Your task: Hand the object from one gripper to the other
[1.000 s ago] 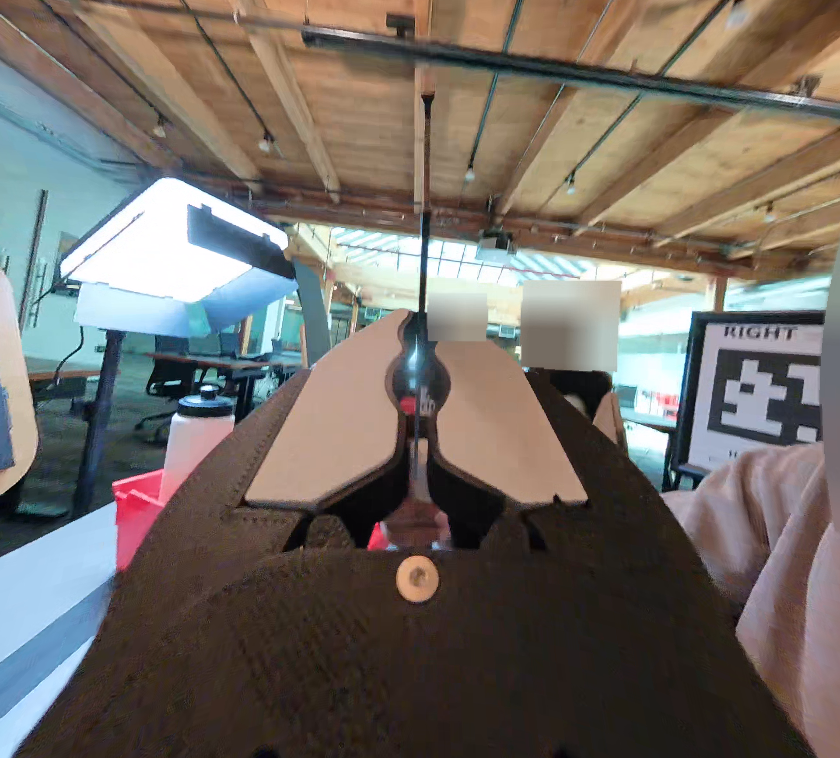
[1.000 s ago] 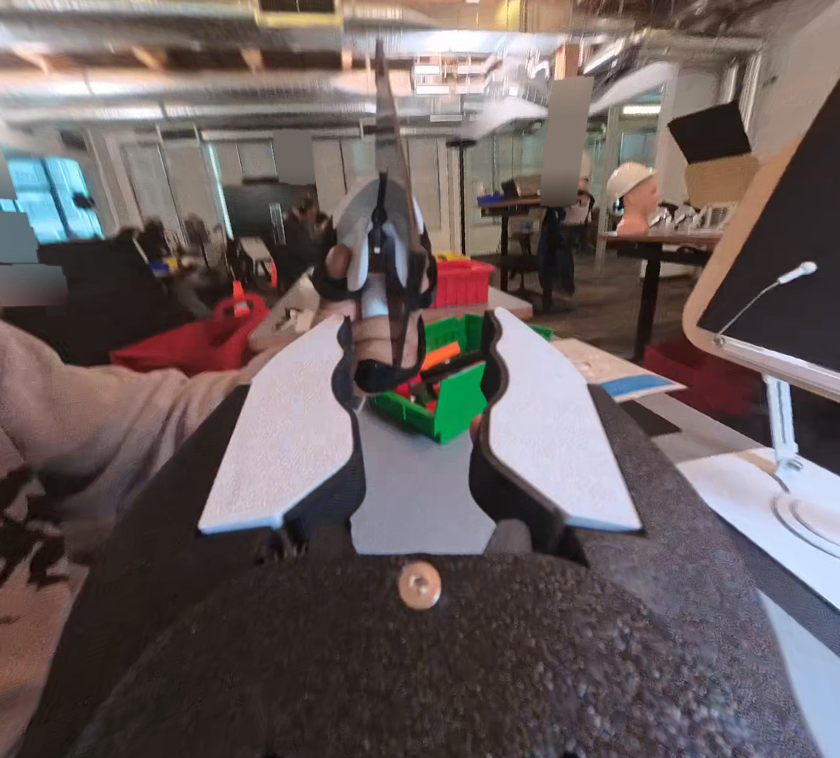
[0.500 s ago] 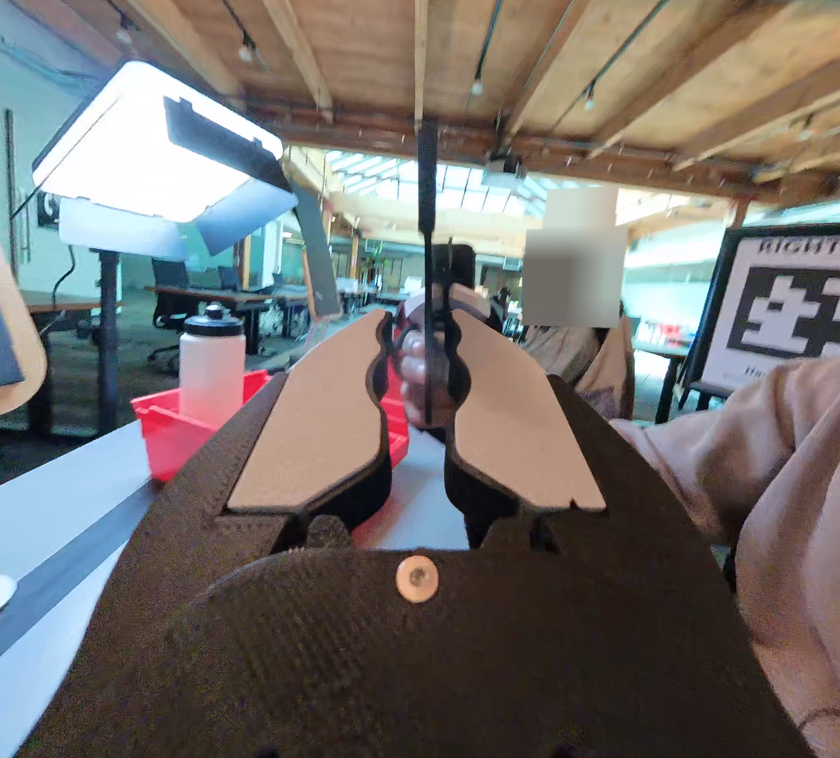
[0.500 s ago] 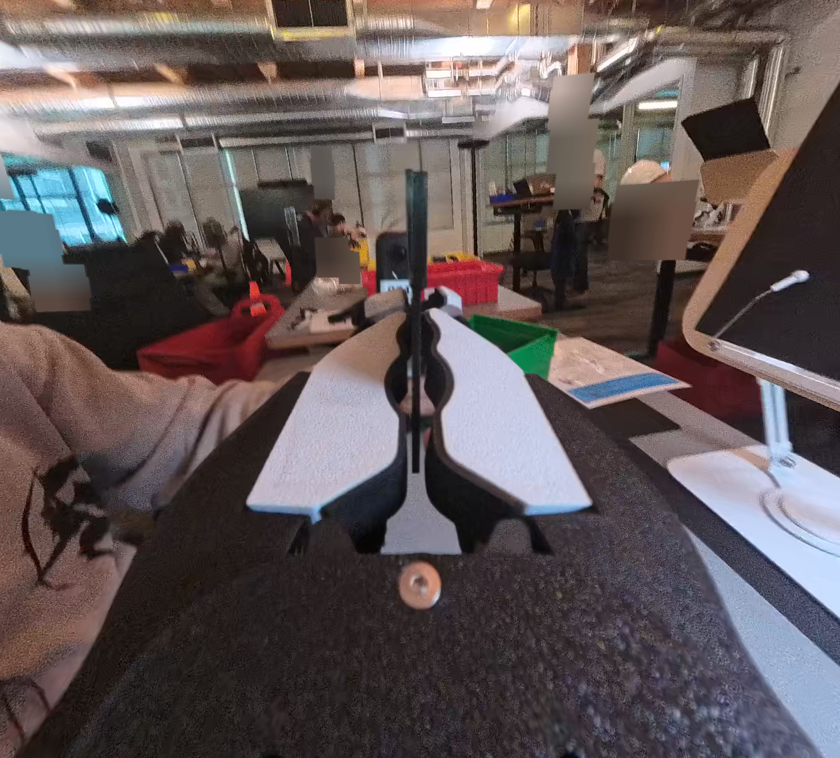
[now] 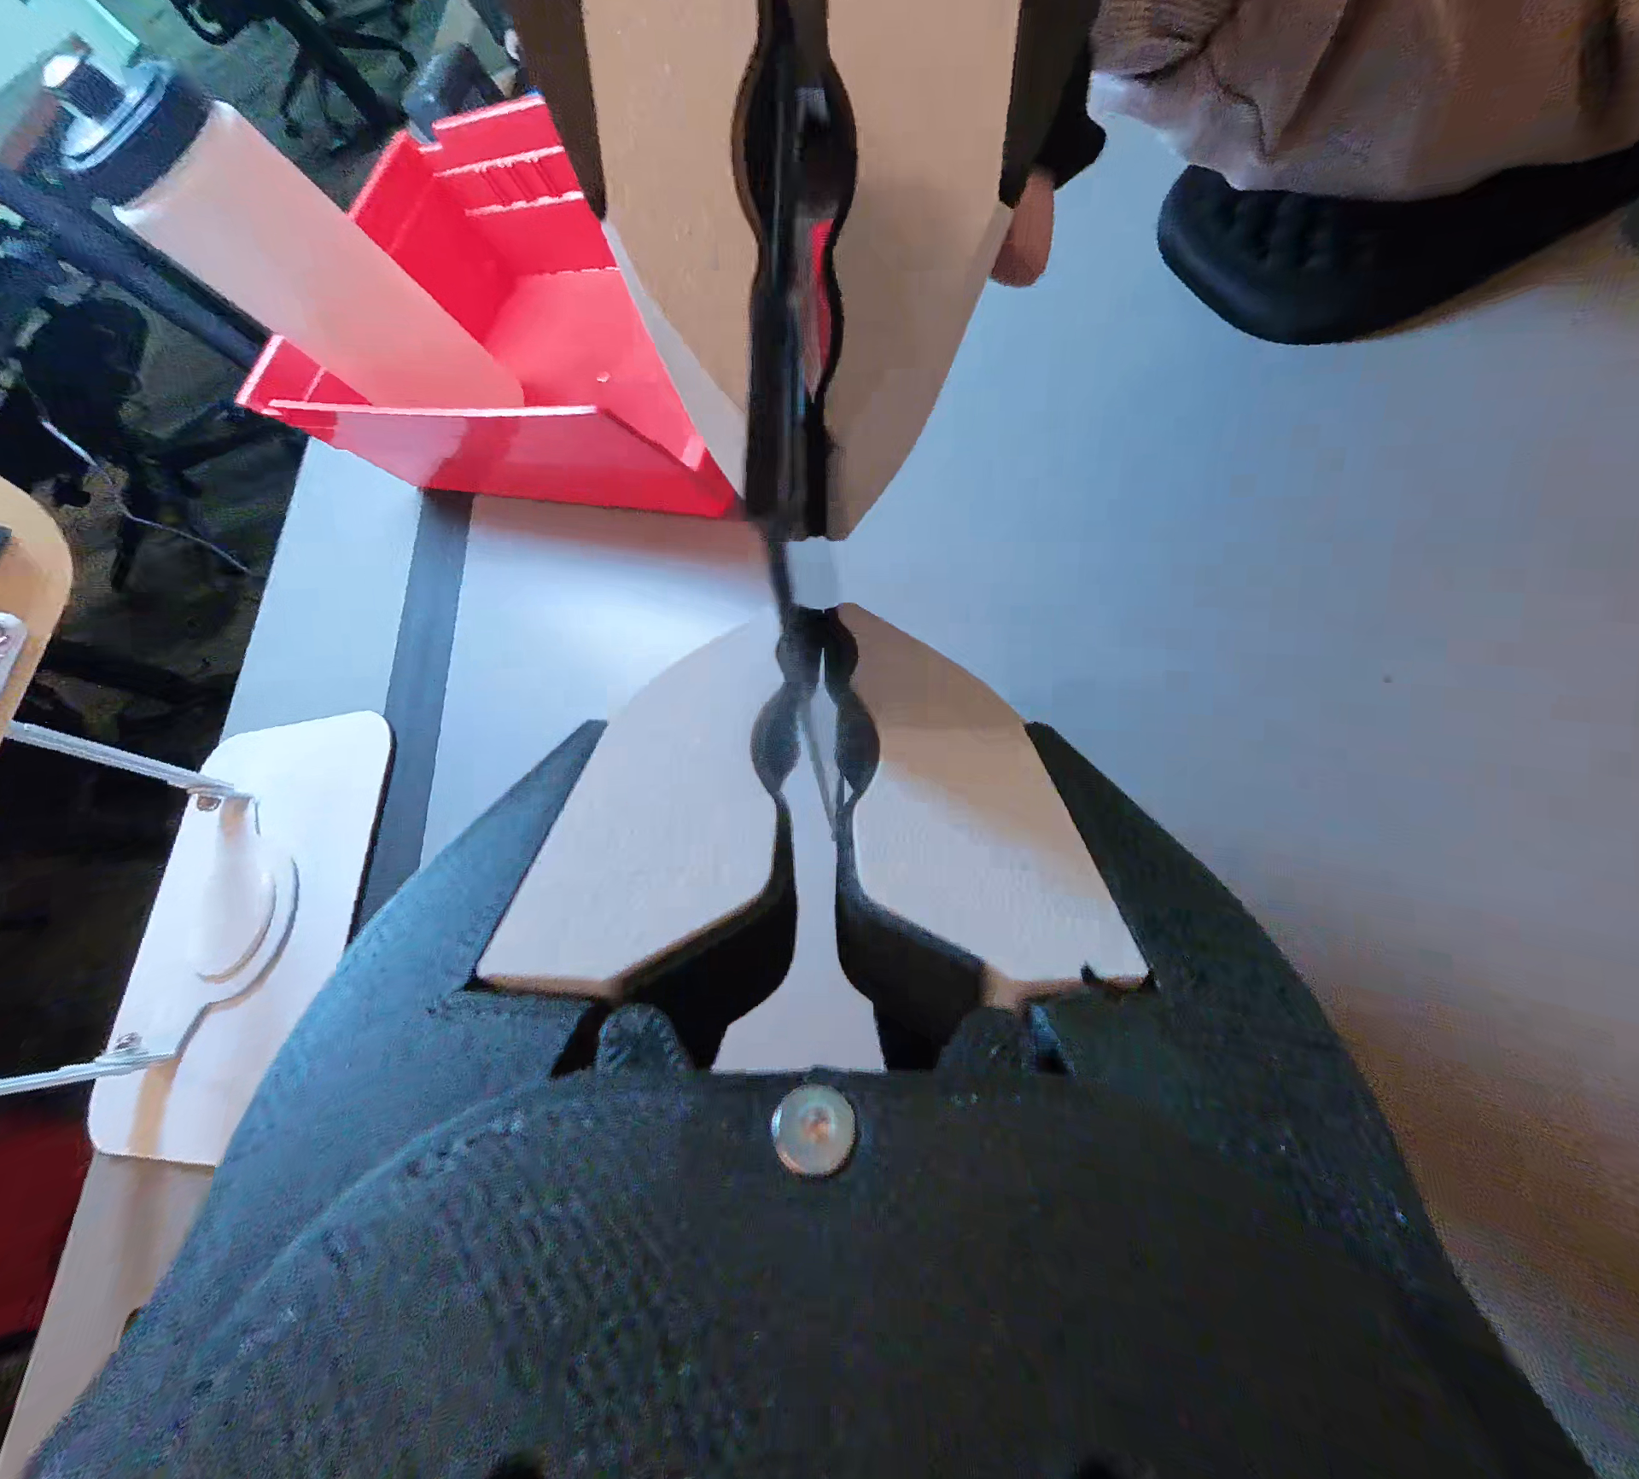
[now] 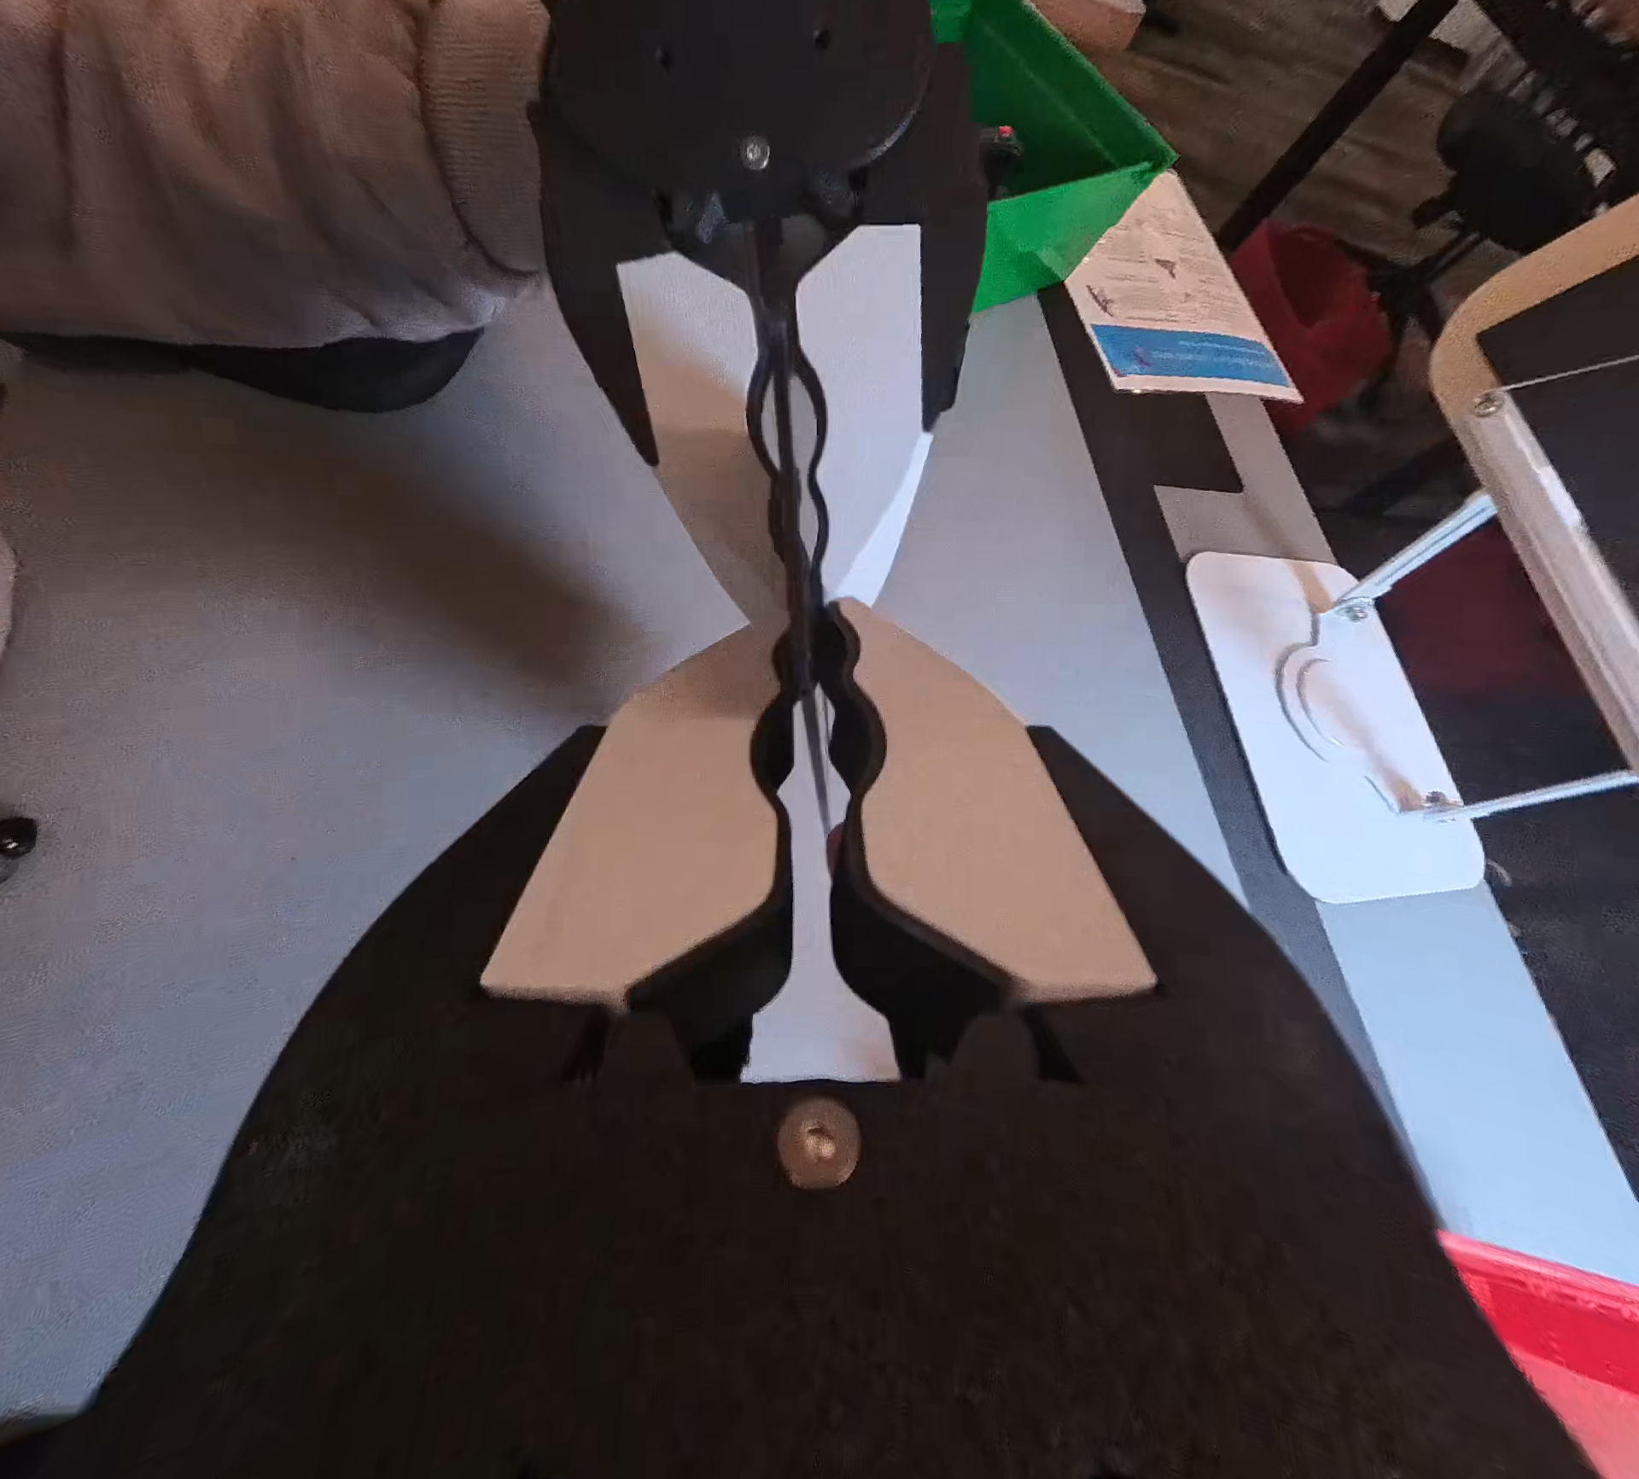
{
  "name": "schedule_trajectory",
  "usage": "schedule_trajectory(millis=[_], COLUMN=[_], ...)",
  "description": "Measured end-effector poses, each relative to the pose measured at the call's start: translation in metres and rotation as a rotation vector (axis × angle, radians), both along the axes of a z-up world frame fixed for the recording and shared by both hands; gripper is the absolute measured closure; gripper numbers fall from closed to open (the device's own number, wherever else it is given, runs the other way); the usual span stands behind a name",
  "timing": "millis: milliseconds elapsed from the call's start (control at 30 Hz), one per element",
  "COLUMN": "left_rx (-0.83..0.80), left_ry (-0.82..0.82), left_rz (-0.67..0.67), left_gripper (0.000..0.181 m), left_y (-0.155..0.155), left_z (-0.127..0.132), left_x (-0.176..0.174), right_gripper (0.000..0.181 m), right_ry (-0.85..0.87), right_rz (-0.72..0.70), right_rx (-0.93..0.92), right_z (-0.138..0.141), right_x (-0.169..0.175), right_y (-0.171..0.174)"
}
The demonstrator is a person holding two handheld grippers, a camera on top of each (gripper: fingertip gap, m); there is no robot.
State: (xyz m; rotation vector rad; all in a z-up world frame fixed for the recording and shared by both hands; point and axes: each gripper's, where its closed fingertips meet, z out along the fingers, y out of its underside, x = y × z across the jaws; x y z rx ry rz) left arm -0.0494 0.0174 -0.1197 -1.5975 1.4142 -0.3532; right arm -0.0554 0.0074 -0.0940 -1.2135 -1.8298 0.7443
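Observation:
A thin black stick (image 5: 780, 572) spans both grippers, which meet tip to tip above the grey table (image 5: 1242, 638). My left gripper (image 5: 814, 621) is at the bottom of the left wrist view, shut on the stick's near end. My right gripper (image 5: 789, 523) comes down from the top of that view, shut on the other part. In the right wrist view the stick (image 6: 785, 461) runs from the left gripper (image 6: 803, 585) at the top into my right gripper (image 6: 811, 621) at the bottom. A sleeved arm (image 6: 222, 106) holds the left gripper.
A red bin (image 5: 532, 337) with a white bottle (image 5: 293, 257) leaning in it stands at the table's far left. A green bin (image 6: 1046, 213) and a paper sheet (image 6: 1180, 319) lie at the far right. White stand bases (image 5: 239, 931) (image 6: 1330, 727) sit at the table edges.
Both grippers have tipped from pointing level and upward to pointing down at the table. The right gripper closed on the stick. The left jaws, slightly apart half a second ago, are closed again.

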Motion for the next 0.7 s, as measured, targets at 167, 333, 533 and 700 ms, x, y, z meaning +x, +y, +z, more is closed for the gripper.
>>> schedule_trajectory(millis=[167,333,533,700], left_rx=[0.108,0.201,0.100,-0.088], left_ry=[-0.441,-0.997,-1.390,-1.441], left_rz=[0.087,0.145,0.037,-0.061], left_gripper=[0.179,0.179,0.179,0.179], left_y=[0.015,0.009,-0.002,0.004], left_z=[0.069,0.142,0.151,0.130], left_x=[-0.021,-0.072,-0.076,-0.046], right_gripper=[0.150,0.128,0.124,0.180], right_ry=[0.394,0.664,0.860,0.925], right_rz=[-0.105,-0.247,-0.098,0.032], right_rx=[-0.105,-0.463,-0.801,-0.767], right_z=[0.062,0.071,0.062,0.085], right_x=[0.007,0.005,-0.025,-0.009], right_y=[0.025,0.065,0.037,0.017])
